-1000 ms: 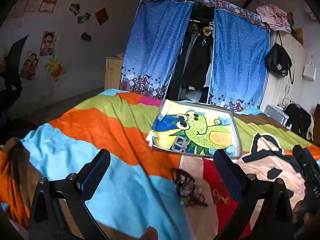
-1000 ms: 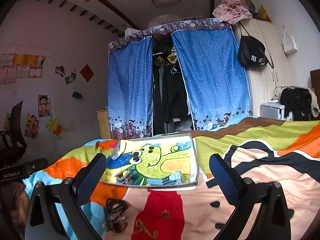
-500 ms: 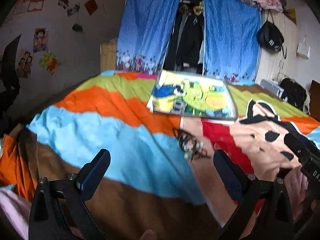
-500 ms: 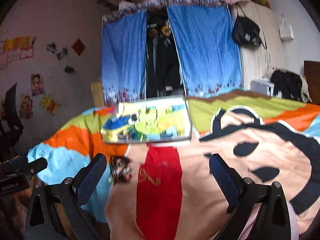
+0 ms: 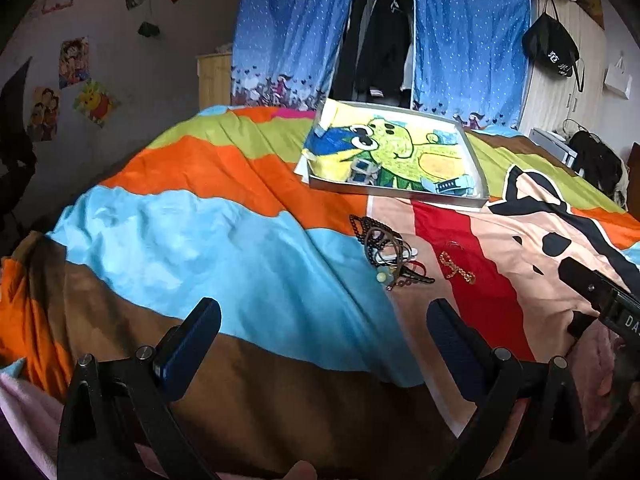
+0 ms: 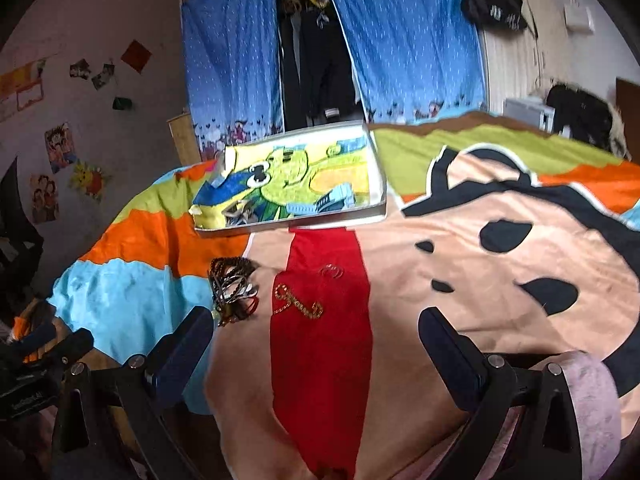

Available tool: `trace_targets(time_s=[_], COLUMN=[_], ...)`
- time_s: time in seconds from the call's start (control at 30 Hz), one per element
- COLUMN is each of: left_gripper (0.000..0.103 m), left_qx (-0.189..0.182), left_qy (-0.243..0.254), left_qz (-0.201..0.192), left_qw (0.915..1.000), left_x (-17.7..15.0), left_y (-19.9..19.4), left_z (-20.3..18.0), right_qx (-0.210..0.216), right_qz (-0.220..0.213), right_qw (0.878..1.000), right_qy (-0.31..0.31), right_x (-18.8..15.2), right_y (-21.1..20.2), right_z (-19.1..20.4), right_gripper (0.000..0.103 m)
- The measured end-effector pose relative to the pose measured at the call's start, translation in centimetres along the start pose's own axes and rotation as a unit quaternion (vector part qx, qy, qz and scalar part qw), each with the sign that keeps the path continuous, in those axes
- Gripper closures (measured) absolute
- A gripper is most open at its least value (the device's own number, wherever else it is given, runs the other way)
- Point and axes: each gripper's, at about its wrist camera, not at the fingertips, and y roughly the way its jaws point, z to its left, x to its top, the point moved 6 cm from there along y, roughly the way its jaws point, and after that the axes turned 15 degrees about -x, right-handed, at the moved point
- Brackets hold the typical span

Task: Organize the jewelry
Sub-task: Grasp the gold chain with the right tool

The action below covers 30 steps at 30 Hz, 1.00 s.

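Lying between jewelry pile (image 5: 390,254) and tray (image 5: 478,184): bare bedspread (image 5: 200,232).

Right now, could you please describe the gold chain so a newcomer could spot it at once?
Find the shallow tray with the green cartoon lining on the bed. Nearer the camera, the gold chain lies alone on the blanket's red stripe, beside and apart from the dark tangled jewelry pile.

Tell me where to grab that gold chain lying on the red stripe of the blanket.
Pinch the gold chain at its middle run, coming straight down from above with the right gripper, open and nearest. It lies flat in a loose squiggle on the soft blanket, apart from the tangled pile of bracelets, so a top pinch across the strand should catch it.
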Motion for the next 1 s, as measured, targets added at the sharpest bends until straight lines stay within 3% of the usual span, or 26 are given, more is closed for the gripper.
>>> trace_targets(time_s=[0.27, 0.43, 0.57, 0.83, 1.0], left_gripper=[0.002, 0.003, 0.004, 0.042, 0.051], left_qx=[-0.047, -0.083, -0.105, -0.173, -0.209], left_qy=[-0.015, -0.049, -0.061, -0.097, -0.117], left_qz=[0.030, 0.040, 0.038, 0.053, 0.083], left_qw=[0.9983, 0.9945, 0.9919, 0.9788, 0.9674], left_x=[2.3, 3.6, 4.6, 6.1, 5.8], left_y=[4.2, 7.2, 9.1, 12.5, 14.4], left_z=[0.7, 1.5, 1.9, 2.3, 1.8], right_qx=[0.045, 0.065, 0.073, 0.069, 0.066], right_qz=[0.068, 0.094, 0.105, 0.121, 0.135], right_qw=[0.996, 0.993, 0.992, 0.988, 0.987], right_qy=[0.017, 0.017, 0.002, -0.063, -0.065], right_x=[1.3, 1.9, 2.1, 0.6, 0.0], right_y=[4.7, 7.8, 10.0, 12.4, 13.5], right_z=[0.3, 0.9, 2.1, 4.5, 4.6], right_gripper=[0.000, 0.000, 0.017, 0.033, 0.043])
